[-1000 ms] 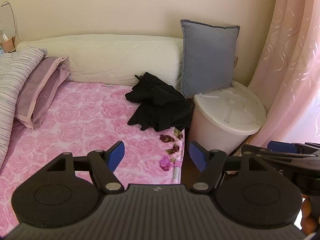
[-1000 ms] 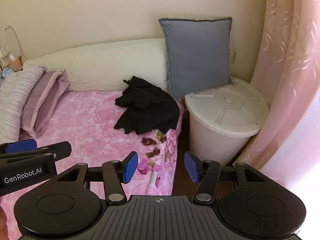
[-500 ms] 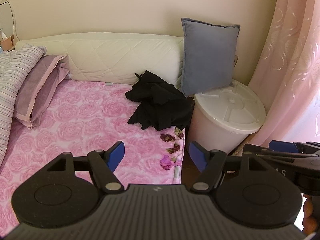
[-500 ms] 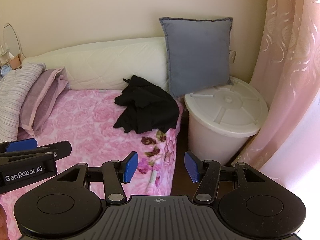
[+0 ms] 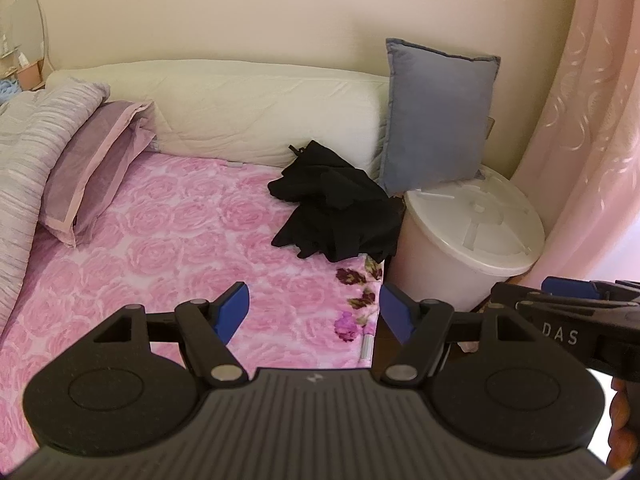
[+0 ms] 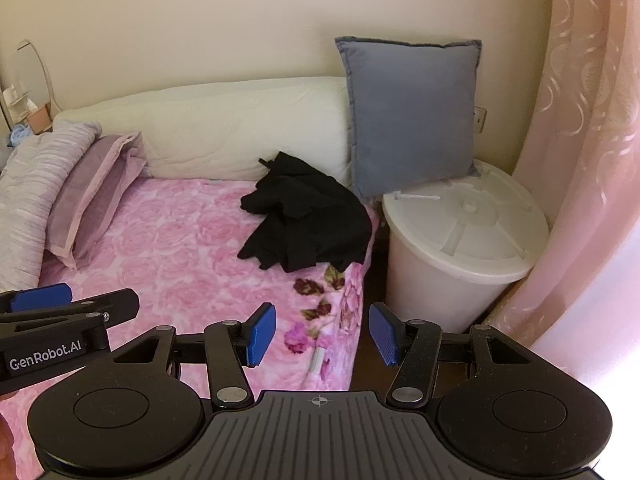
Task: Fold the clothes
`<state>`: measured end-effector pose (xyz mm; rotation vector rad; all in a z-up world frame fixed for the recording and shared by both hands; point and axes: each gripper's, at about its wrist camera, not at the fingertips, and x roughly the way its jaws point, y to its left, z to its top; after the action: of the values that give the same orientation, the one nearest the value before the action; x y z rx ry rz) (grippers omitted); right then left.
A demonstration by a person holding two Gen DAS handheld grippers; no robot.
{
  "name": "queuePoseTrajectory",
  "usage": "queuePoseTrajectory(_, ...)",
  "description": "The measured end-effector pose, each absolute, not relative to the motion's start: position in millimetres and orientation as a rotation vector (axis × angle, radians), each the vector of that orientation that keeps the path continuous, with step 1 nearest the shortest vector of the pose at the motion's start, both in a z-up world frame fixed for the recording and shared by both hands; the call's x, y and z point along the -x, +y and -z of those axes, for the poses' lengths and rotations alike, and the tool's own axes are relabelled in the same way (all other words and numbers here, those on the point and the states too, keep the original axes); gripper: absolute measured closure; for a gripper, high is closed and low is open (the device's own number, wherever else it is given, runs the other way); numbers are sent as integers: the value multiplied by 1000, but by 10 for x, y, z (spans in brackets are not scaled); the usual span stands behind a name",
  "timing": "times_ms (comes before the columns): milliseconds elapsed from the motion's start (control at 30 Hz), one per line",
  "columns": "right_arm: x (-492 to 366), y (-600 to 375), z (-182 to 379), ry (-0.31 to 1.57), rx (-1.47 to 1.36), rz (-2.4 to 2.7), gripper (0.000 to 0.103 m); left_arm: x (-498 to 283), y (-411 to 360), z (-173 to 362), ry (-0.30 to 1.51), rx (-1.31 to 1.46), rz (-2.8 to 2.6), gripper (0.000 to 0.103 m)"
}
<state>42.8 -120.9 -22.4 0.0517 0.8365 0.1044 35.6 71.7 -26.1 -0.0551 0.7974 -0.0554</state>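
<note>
A cream wall [image 6: 200, 20] backs the bed [image 6: 180, 248] — rose-pink cover, white bolster [image 6: 224, 128]. A grey cushion [image 6: 412, 112] leans beside a white lidded bin [image 6: 460, 240] — pink curtain [image 6: 592, 120] glowing.

Black garment [image 5: 336, 212] crumpled in heap, unfolded, at bed's far right edge.

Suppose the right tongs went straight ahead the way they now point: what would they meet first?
Probably the right edge of the pink rose blanket, where it drapes off the bed; the right tongs stand open and empty. Depth is unclear, so they could pass it towards the floor.
</note>
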Motion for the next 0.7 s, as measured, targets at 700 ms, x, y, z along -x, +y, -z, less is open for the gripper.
queuePoseTrajectory(700,-874,-1223,384,875,-36,-146,47,-746,727,425,853,76,7,34)
